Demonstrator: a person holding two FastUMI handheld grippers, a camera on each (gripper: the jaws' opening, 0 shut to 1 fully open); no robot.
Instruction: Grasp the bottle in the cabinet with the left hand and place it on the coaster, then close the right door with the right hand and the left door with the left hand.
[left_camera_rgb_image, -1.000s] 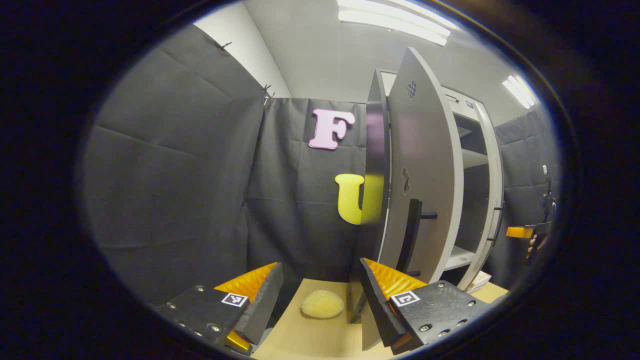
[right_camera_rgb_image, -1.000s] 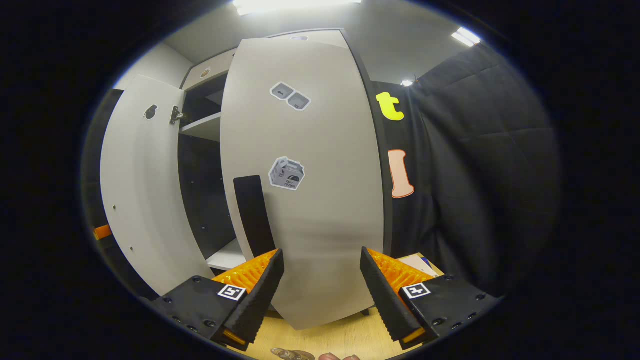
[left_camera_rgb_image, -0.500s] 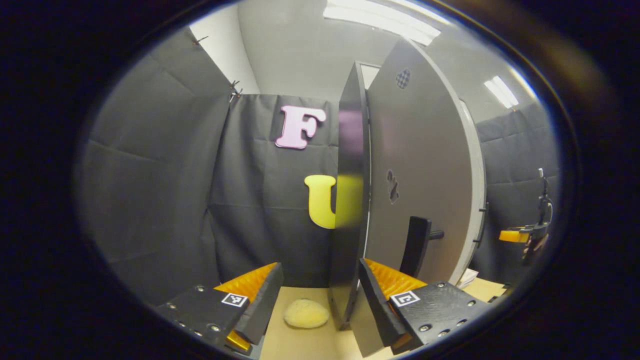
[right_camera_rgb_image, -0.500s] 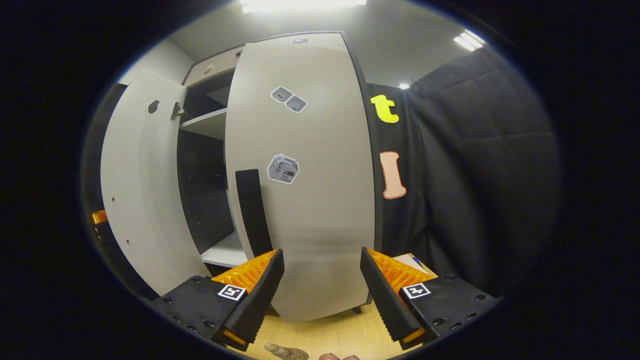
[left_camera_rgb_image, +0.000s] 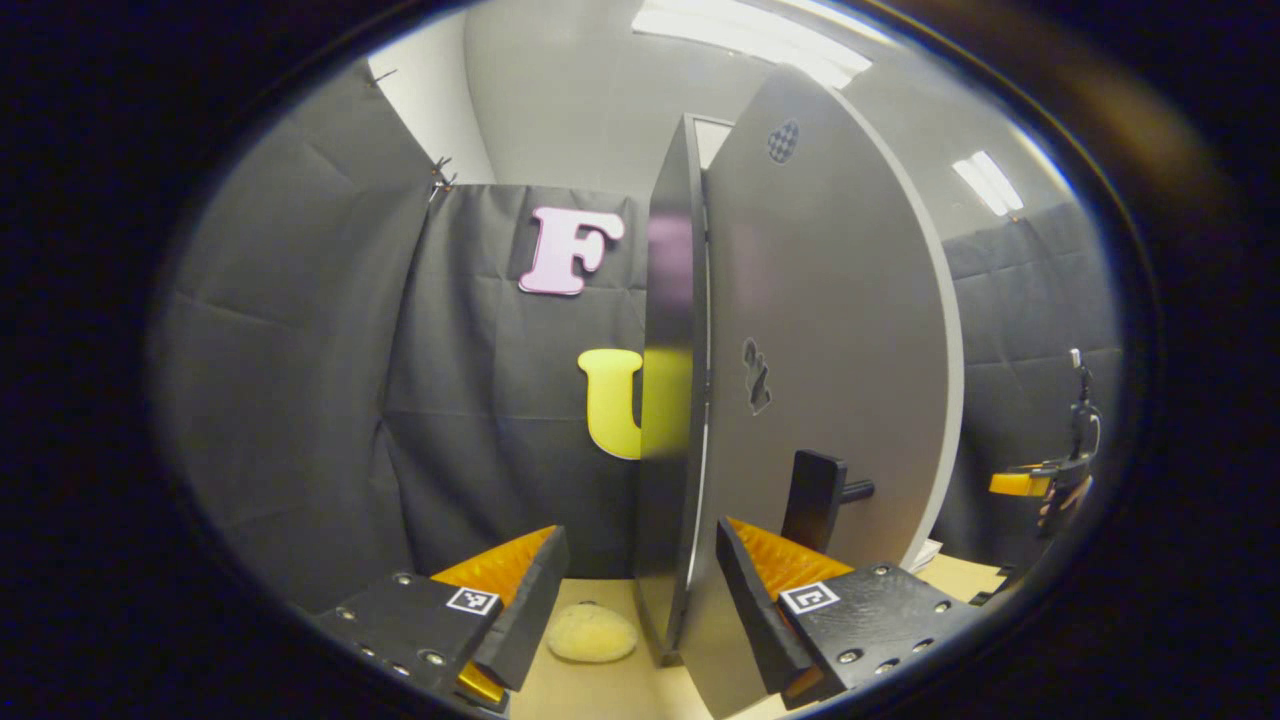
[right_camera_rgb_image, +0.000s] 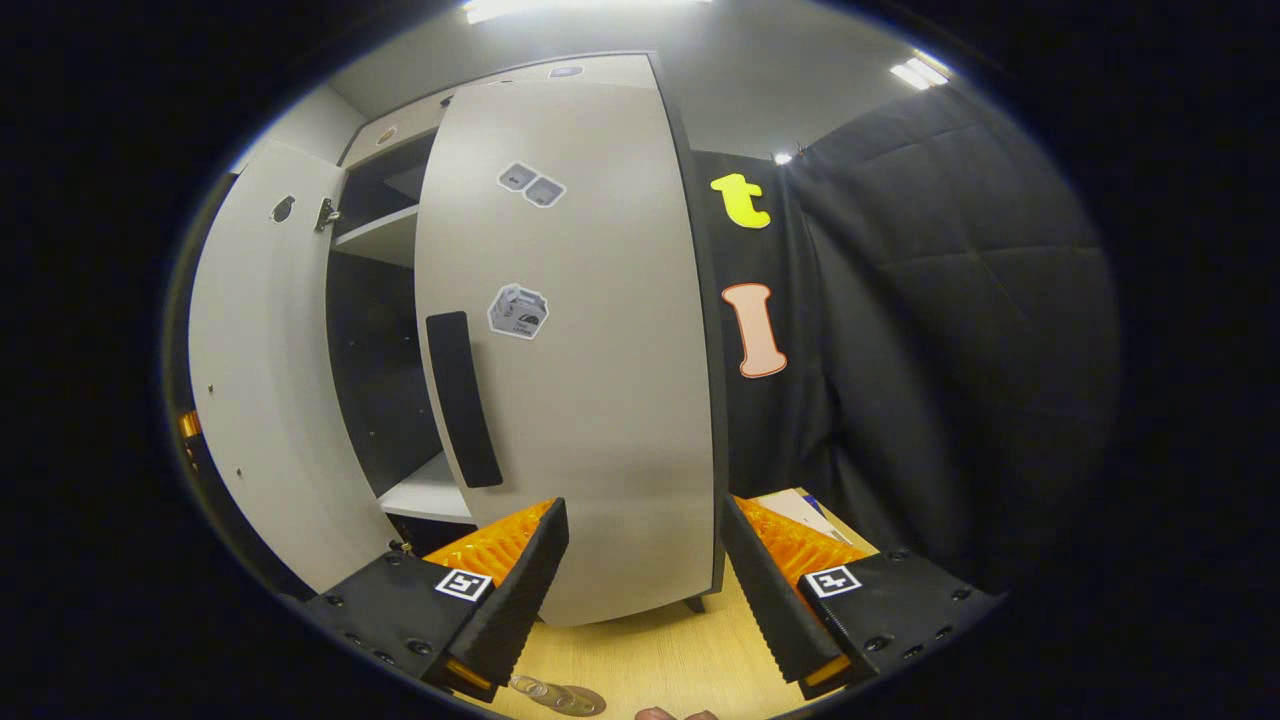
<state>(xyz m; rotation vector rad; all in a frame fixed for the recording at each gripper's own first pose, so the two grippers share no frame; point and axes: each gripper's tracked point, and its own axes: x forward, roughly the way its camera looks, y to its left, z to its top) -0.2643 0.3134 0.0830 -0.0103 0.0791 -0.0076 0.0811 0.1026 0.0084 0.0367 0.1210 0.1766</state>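
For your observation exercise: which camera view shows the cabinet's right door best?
The right gripper view: the grey right door faces it fully, black handle and stickers plain. In the left gripper view I cannot pick it out for certain.

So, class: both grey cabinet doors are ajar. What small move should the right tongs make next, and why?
Probably push the right tongs forward to press the grey right door with the black handle fully shut. The tongs are open, right in front of its panel, and a dark gap beside the handle shows shelves, so it is not yet closed. The grey left door stands further open.
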